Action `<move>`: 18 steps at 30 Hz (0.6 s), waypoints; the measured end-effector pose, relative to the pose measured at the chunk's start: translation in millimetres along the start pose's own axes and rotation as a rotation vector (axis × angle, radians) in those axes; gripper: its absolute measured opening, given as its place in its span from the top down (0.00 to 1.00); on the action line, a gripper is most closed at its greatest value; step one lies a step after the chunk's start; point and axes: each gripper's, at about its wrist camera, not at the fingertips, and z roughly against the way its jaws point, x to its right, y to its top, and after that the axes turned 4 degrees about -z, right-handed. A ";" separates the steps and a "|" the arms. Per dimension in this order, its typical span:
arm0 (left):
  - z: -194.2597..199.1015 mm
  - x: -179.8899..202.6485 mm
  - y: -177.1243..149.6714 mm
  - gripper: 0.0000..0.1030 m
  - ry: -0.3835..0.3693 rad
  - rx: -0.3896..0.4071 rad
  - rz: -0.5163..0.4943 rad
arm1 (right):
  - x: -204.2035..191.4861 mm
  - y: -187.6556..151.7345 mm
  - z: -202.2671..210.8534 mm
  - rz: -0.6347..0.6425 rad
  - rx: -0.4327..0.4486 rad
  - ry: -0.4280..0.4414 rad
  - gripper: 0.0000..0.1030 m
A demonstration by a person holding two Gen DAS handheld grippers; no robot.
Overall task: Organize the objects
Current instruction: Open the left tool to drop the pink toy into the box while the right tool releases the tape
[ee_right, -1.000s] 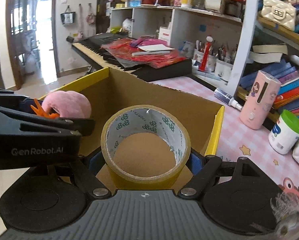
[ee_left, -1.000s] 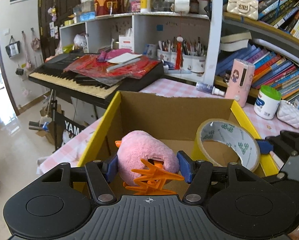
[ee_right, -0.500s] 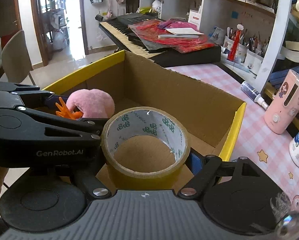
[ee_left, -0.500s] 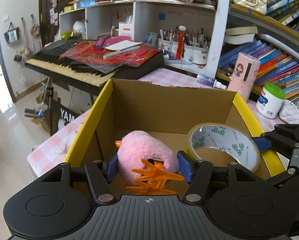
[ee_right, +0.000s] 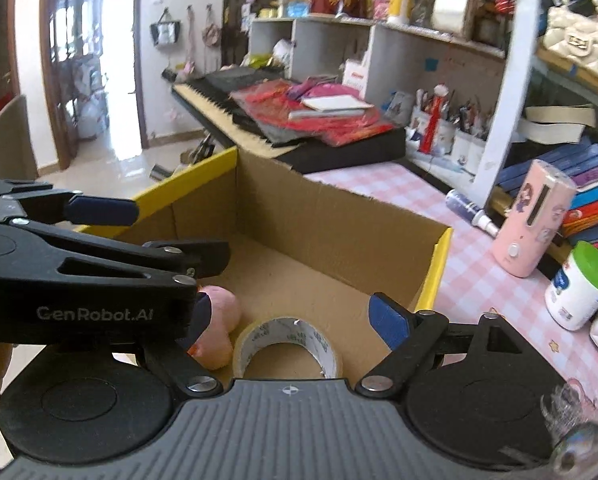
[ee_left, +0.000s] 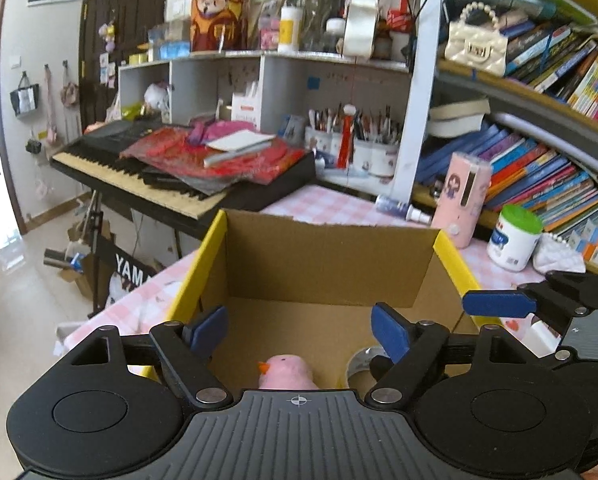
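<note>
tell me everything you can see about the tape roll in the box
The tape roll is a wide ring of yellowish-tan packing tape with a white printed inner core. It sits on the floor of the cardboard box, tilted with its hole facing up toward the camera, beside the pink plush toy. Nothing grips it.

pink plush [ee_left: 289,372], orange beak; brown box [ee_left: 327,264], yellow edges; counter [ee_right: 475,280] pink-white check; blue gripper pads [ee_left: 391,332].

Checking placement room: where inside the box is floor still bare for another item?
Bare: the box floor toward its far wall and right wall. Crowded: the near end, where the pink toy and tape roll lie side by side below both open grippers.
</note>
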 end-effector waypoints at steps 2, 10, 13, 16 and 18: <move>7.3 -2.6 -1.0 0.20 0.001 0.010 0.010 | -4.3 -1.2 9.0 -0.012 0.018 -0.019 0.17; 40.4 -12.6 -12.2 0.14 0.016 0.060 0.039 | -26.8 -11.7 45.5 -0.087 0.063 -0.133 0.16; 50.0 -13.3 -17.2 0.13 0.005 0.072 0.040 | -36.2 -18.3 52.7 -0.121 0.049 -0.188 0.15; 56.2 -15.6 -23.0 0.12 -0.008 0.068 0.037 | -44.1 -27.9 58.3 -0.150 0.036 -0.207 0.15; 60.0 -16.4 -28.0 0.12 -0.011 0.062 0.034 | -49.7 -32.7 61.6 -0.145 0.031 -0.226 0.15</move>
